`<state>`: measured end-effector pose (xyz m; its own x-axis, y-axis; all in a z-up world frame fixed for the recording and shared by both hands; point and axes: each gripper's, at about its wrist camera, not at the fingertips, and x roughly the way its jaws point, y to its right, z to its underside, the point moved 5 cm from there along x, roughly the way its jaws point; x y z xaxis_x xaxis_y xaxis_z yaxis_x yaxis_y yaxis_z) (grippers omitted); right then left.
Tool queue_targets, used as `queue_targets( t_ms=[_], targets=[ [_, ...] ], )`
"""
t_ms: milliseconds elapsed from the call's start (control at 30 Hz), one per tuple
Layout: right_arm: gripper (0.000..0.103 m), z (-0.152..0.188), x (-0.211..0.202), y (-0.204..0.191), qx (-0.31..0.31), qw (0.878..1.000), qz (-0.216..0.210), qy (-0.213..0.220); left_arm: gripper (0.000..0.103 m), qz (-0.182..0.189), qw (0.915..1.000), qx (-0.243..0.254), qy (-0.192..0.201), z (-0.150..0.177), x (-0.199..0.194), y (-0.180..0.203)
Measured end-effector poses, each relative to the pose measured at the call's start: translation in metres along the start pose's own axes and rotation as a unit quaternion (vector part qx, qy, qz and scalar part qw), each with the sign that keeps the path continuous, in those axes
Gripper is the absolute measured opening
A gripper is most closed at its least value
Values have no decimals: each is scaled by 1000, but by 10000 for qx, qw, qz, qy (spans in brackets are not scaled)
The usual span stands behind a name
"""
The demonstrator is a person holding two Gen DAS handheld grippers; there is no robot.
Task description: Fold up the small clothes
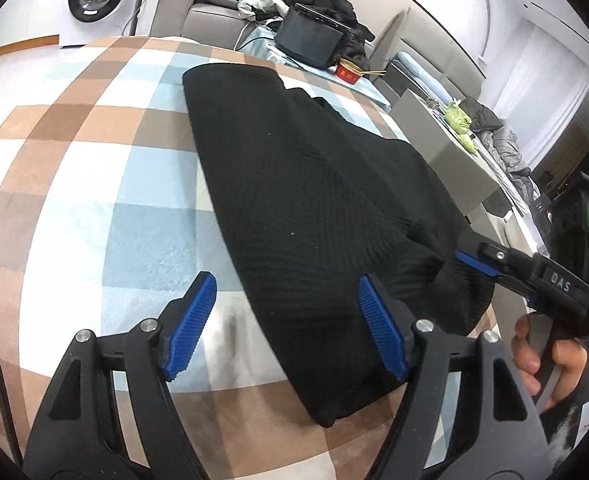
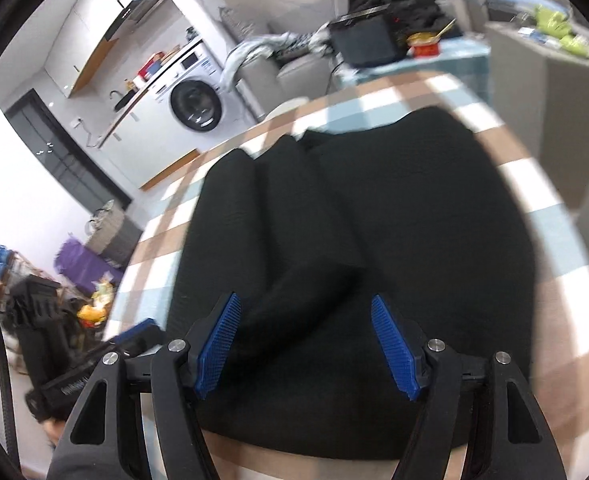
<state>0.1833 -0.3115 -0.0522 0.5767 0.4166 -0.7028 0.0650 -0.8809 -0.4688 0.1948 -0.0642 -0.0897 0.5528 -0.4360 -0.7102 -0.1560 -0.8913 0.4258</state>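
On the left, the checked blanket (image 1: 74, 200) that covers the worktop lies bare. The left tool (image 1: 286, 320) hangs just above it with its jaws wide apart and nothing between them; its right pad sits over the near edge of the black garment (image 1: 314, 200). The garment lies along the middle of the blanket as a long, narrowed shape, its sides apparently already turned in, with soft ridges running down its length. To the right, the right tool (image 2: 304, 346) hovers over the garment's near end, jaws likewise wide and empty, no cloth pinched. A hand (image 1: 542, 364) grips its handle at the far right of the left view. Judged from this, the lengthwise folds look done; the crosswise fold, bringing the near end up over the far end, seems left, and neither tool has yet taken hold.
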Motion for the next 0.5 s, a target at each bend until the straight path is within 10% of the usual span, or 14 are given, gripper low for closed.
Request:
queue_targets(
  t_ms=[167,300,500],
  targets=[
    [67,-1,36,1,359,9986,123,-360,71,-201,9998,-24,-10,3,-2,-8],
    [15,-3,51,7,638,9968,176,-448,71,-223,9997,-87,44,1,-4,-13],
    [6,6,-10,-18,113,9993,-268,232,71,-255,9994,-199,149,-11,-10,-20]
  ],
)
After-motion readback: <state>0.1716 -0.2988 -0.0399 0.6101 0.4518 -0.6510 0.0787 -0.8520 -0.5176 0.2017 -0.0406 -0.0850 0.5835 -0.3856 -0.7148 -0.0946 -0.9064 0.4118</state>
